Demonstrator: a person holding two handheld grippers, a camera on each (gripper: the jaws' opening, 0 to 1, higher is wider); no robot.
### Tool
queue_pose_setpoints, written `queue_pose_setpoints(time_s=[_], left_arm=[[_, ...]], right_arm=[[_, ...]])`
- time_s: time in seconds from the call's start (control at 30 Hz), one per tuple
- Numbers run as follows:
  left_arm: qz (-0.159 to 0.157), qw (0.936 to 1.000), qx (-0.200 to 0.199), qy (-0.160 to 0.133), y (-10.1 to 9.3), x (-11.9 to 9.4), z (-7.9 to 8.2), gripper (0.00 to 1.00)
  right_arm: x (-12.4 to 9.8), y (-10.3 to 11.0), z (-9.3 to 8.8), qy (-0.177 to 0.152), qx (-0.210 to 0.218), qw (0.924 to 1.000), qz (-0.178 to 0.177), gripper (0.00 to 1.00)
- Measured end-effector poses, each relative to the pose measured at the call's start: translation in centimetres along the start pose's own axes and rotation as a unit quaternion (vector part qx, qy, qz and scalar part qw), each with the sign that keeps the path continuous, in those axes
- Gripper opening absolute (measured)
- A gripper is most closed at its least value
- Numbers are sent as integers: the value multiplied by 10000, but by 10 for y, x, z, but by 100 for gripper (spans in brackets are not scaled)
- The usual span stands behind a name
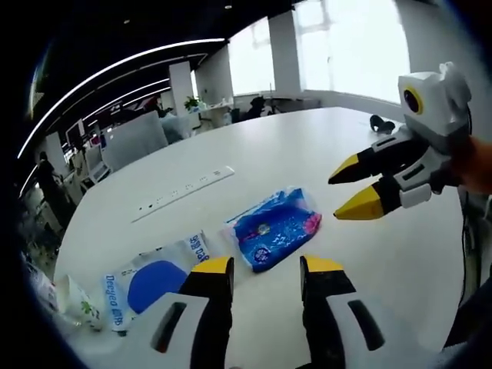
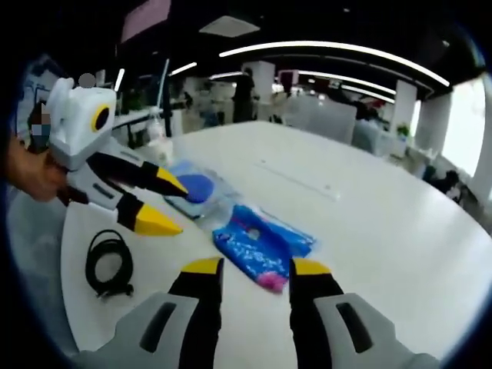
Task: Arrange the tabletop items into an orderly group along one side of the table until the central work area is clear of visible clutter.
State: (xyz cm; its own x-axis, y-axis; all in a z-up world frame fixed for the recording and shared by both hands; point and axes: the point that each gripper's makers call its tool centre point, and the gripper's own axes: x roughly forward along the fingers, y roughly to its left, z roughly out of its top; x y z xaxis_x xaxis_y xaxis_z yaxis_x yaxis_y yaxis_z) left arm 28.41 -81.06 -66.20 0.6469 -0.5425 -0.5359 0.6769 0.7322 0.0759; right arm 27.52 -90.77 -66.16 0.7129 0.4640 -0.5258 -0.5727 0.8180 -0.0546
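Note:
A blue plastic packet lies flat on the white table, just beyond my left gripper, which is open and holds nothing. My right gripper comes in from the right, open, hovering to the right of the packet. In the right gripper view the same blue packet lies just ahead of my open right gripper. My left gripper enters from the left, open, above the table. A white pouch with a blue round patch lies left of the packet, also seen as the white pouch.
A coiled black cable lies near the table edge. A white power strip runs across the table middle. A small green-and-white packet sits at the far left. A dark object rests far right. Office desks stand behind.

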Motion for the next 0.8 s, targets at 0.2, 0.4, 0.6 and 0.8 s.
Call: queue_pose_setpoints(time_s=[0.2,0.4,0.6,0.8], left_arm=[[15,10000,59,-25,1,-10,1,34],[22,9999,143,-12,3,-23,-3,34],[100,9999,119,-13,5,-37,-10,34],[125,9997,224,36,9,-44,-12,35]], right_arm=[[-3,11,5,-54,-21,10000,30,30],[-6,27,4,-54,-42,9999,131,31],[-8,43,2,-64,17,9997,254,32],[-7,55,1,-58,-28,9993,370,32]])
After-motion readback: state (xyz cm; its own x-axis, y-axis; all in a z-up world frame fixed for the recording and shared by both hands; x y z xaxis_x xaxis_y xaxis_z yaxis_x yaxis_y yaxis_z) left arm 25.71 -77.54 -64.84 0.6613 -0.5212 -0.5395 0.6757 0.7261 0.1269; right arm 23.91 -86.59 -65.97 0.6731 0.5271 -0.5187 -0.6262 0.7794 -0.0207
